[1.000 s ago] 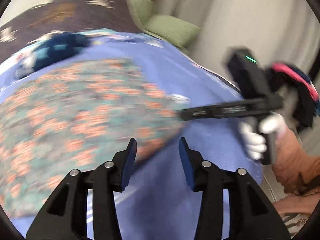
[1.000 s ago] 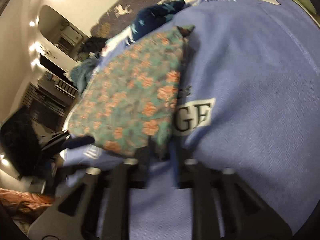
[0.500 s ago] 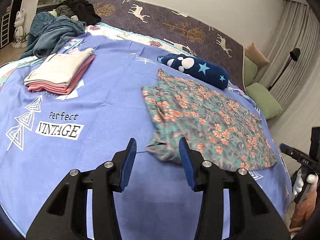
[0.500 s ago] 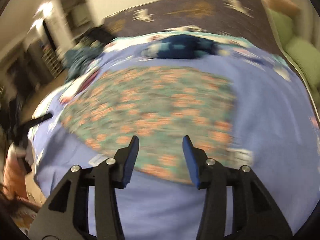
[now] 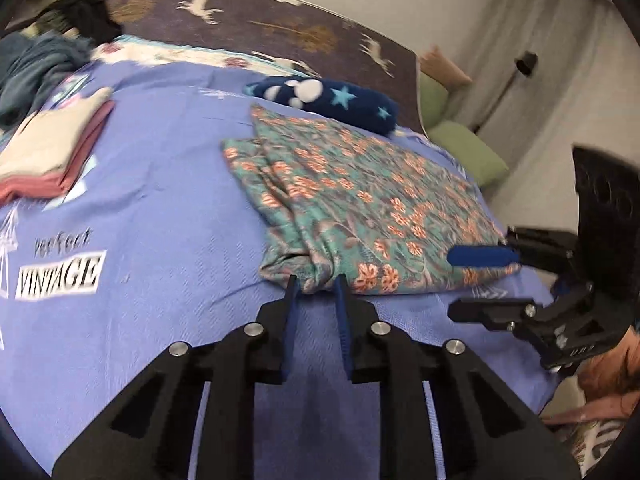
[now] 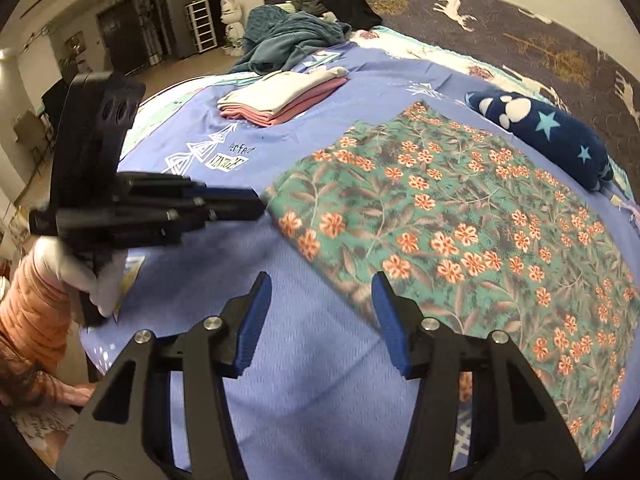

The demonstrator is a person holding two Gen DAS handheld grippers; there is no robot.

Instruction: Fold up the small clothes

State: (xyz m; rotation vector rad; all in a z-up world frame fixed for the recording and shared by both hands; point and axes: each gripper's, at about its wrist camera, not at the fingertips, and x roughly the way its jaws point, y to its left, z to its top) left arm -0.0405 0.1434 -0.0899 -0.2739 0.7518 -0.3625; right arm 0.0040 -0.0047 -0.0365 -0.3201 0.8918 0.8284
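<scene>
Since the bed (image 6: 320,380) fills nearly everything in both views, start there: it's covered in a blue sheet with a "VINTAGE" print, and a dark headboard (image 5: 280,28) with deer on it runs along the far side. The floral cloth (image 6: 460,216), green with orange flowers, lies spread out flat right ahead of both tongs. Beyond it, on the headboard side, sits a navy roll (image 6: 552,136) with stars and white blobs. Further off to the left of the tongs there's a teal blanket heap (image 6: 288,40) and a folded stack (image 6: 280,96), cream on top of pink. The left gripper (image 5: 314,284) is at the cloth's near bunched corner, and its jaws have just been closing down to a narrow gap with that rumpled edge between the tips; whether the pads already press on it, I can't tell. The right gripper (image 6: 320,312) sits over the cloth's other near edge, and its jaws have just been opening, now standing about halfway wide with the hem showing between the tips, pads not on it. A white glove (image 6: 80,276) holds the left one's handle.
</scene>
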